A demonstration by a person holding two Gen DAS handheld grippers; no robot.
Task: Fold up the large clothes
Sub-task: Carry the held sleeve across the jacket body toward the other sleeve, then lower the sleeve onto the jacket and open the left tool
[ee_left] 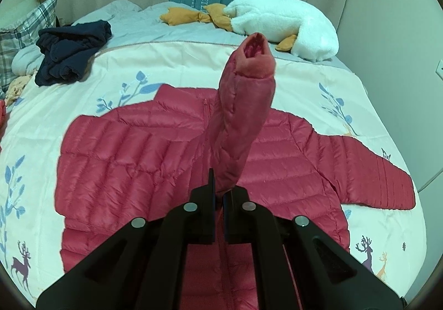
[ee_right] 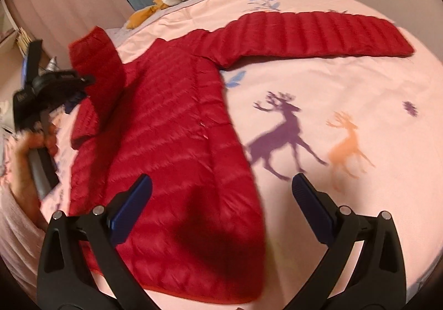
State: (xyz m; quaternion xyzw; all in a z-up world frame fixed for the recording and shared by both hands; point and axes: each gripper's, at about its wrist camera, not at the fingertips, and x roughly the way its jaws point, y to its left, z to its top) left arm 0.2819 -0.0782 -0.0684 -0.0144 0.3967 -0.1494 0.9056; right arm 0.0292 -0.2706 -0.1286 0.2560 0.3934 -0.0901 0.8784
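A: Jacket [ee_left: 133, 160] — red, quilted, spread flat on the bed [ee_left: 318, 83], collar toward the headboard end, hem toward the grippers.

B: Sleeves?

A: One sleeve [ee_left: 241, 121] lifted off the bed, pinched near its shoulder end by the left gripper [ee_left: 219, 193], jaws pressed together on the fabric. Cuff pointing up and away, toward the white plush toy [ee_left: 290, 25]. Other sleeve [ee_right: 318, 36] flat on the bed, stretched straight out to the side, clear of the body panel.

B: Right gripper?

A: Right gripper [ee_right: 221, 193] spread wide, nothing between the fingers. Hovering over the hem corner on the flat-sleeve side; one fingertip over red fabric, the other over bare bedspread beside the purple deer print [ee_right: 279, 132].

B: Relation that matters for the next move?

A: Long axis of the held sleeve: roughly in line with the jacket's centre, rising from the left gripper. Body panel directly below and ahead of it. Judged: sleeve to be laid across the chest, so travel toward the flat-sleeve side and down.

B: And the flat sleeve?

A: Well apart from the left gripper, ahead and to the outer side of the right one. Nearer to the right hand; judged its job.

B: Risk?

A: Slippery shell, puffy fill; likely to spring back once released.
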